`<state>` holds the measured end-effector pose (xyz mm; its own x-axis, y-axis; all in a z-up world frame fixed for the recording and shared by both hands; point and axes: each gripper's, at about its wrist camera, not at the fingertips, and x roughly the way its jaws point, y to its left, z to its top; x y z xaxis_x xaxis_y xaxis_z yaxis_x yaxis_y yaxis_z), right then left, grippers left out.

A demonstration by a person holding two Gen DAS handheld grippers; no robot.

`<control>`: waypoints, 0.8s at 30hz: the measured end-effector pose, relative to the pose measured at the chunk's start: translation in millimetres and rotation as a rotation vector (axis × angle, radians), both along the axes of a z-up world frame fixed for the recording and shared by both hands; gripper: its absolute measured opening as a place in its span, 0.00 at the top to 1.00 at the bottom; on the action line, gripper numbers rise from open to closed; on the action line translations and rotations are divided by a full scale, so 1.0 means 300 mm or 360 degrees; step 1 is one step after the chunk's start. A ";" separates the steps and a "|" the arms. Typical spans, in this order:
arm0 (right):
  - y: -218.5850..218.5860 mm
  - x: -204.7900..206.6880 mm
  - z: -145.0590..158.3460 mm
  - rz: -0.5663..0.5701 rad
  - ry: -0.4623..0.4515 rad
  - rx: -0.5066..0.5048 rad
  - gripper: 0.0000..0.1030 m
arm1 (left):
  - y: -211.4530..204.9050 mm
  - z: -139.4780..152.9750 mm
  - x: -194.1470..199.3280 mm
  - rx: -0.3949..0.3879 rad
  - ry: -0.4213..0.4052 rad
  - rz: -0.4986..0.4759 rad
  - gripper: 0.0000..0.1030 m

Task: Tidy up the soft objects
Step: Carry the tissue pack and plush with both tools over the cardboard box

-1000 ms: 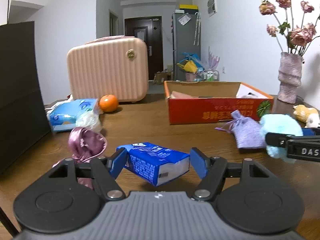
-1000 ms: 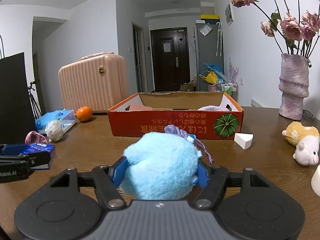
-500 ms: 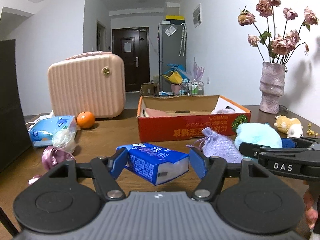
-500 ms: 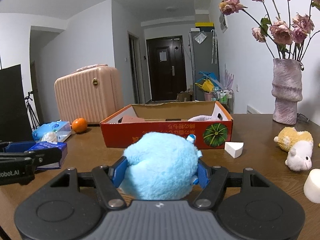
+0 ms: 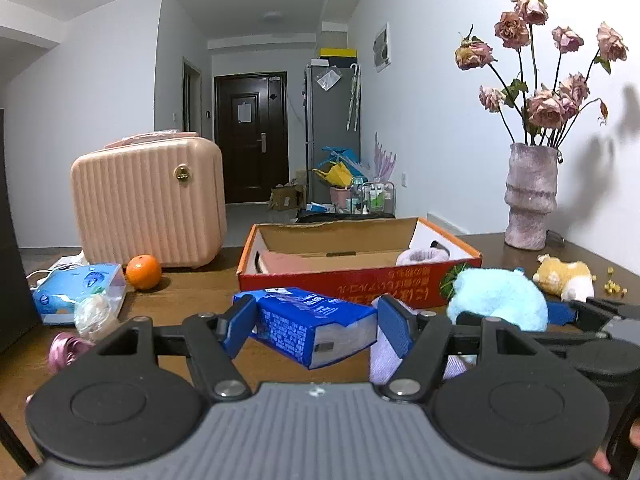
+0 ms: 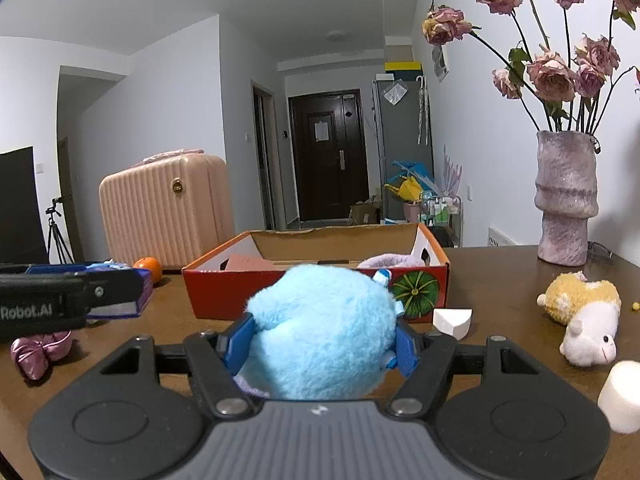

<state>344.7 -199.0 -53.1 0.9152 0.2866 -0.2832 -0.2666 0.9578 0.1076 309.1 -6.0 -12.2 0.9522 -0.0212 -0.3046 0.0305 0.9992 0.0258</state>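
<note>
Blue plastic-wrapped tissue pack (image 5: 316, 326) clamped in left gripper (image 5: 316, 322), fluffy light-blue plush ball (image 6: 320, 332) clamped in right gripper (image 6: 322, 338). Orange cardboard box (image 6: 280, 294) straight ahead mid-worktop; right gripper nearer.

The left gripper (image 5: 316, 322) points slightly downward, its blue pads pressed on both ends of a blue tissue pack (image 5: 314, 326) that sits tilted between them. The right gripper (image 6: 322, 340), just beside it on the right and pointing the same way, is clamped on a fluffy light-blue plush toy (image 6: 320, 330) that bulges above and ahead of its fingers.
</note>
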 end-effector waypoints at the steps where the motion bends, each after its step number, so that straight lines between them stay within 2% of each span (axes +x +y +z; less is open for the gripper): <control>1: -0.002 0.005 0.001 -0.0001 -0.0006 0.0004 0.34 | -0.005 0.004 0.008 -0.0005 -0.0004 0.0000 0.34; 17: -0.014 0.158 0.015 -0.0079 -0.0074 0.0040 0.34 | -0.056 0.040 0.161 -0.0071 -0.0074 0.0027 0.35; 24: -0.017 0.235 0.020 -0.0096 -0.0093 0.0061 0.34 | -0.054 0.040 0.251 -0.0110 -0.0062 0.0046 0.35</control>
